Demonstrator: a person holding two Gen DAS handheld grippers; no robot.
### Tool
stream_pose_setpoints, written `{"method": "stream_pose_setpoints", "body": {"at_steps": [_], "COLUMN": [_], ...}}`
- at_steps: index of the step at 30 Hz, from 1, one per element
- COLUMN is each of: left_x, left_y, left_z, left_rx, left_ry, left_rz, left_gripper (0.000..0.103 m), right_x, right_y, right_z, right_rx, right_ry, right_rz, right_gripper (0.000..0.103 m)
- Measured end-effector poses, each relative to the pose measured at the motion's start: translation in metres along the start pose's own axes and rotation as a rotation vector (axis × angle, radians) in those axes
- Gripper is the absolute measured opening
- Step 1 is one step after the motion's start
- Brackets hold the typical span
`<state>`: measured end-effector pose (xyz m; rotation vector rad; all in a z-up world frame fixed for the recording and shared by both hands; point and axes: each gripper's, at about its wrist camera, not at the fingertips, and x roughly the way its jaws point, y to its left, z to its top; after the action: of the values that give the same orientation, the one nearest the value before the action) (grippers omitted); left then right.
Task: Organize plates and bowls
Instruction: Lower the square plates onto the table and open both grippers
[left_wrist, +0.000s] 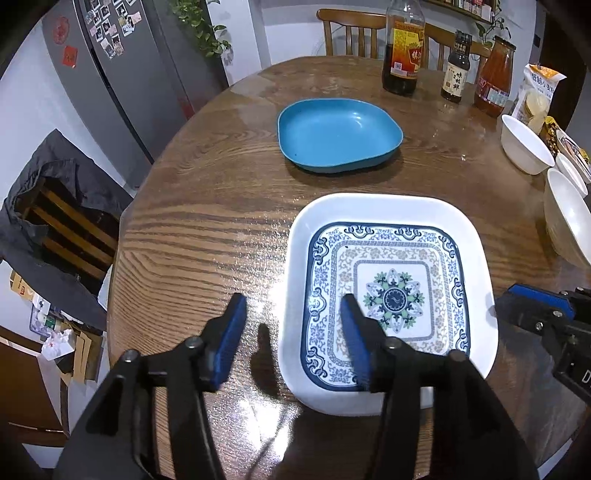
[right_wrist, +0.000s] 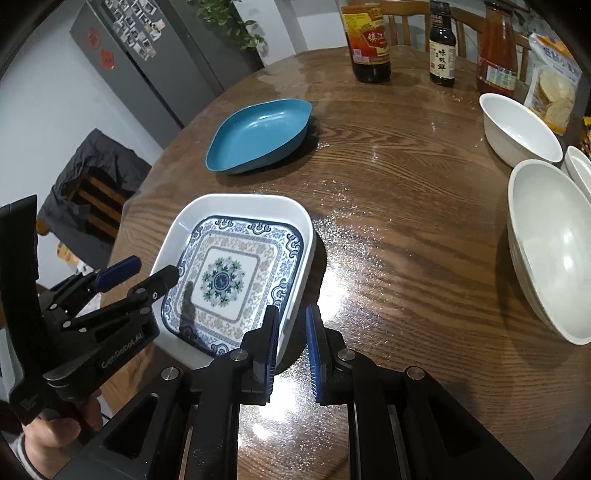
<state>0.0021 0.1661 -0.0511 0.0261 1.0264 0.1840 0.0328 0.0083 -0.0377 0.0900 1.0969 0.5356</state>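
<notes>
A square white plate with a blue floral pattern (left_wrist: 391, 295) lies on the wooden table near me; it also shows in the right wrist view (right_wrist: 236, 273). A blue plate (left_wrist: 338, 134) lies beyond it, also seen in the right wrist view (right_wrist: 260, 136). My left gripper (left_wrist: 293, 314) is open, its jaws straddling the patterned plate's left rim, one finger over the plate, one over the table. My right gripper (right_wrist: 291, 332) is open around the plate's right near rim. White bowls (right_wrist: 546, 251) (right_wrist: 517, 129) stand at the right.
A vinegar bottle (left_wrist: 402, 48), a soy bottle (left_wrist: 456, 68), a red sauce jar (left_wrist: 493, 75) and a snack bag (left_wrist: 535, 96) stand at the table's far edge. Wooden chairs stand behind the table and at the left. A grey fridge (left_wrist: 122, 74) stands at the left.
</notes>
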Motion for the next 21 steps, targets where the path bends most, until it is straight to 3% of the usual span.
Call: {"method": "stream_pose_setpoints", "body": {"at_steps": [2,7,14,18,21], "left_x": [-0.002,-0.009,-0.016,-0.018,-0.019], "left_y": [0.000,-0.001,-0.004,-0.005,-0.006], "left_z": [0.001,0.003,0.007,0.011,0.015], "left_rx": [0.001,0.001,0.000,-0.008,-0.014], "left_ry": [-0.012,-0.038,-0.064,-0.075,-0.081], "left_rz": [0.008,0.014,0.012,0.005,-0.002], "left_gripper": [0.065,0.077,0.085,0.100,0.100], "right_x": [-0.001,-0.006,-0.017,-0.022,-0.028], "right_y": [0.000,-0.004,-0.011,-0.015,-0.016], "right_z": [0.000,0.001,0.006,0.010,0.013], "right_rx": [0.003,0.025,0.049,0.055,0.050], "right_ry": [-0.002,-0.033,-0.071,-0.092,-0.108], "right_rz": [0.000,-0.012,0.004,0.023,0.018], "right_gripper": [0.019,0.049,0.056,0.060,0.060]}}
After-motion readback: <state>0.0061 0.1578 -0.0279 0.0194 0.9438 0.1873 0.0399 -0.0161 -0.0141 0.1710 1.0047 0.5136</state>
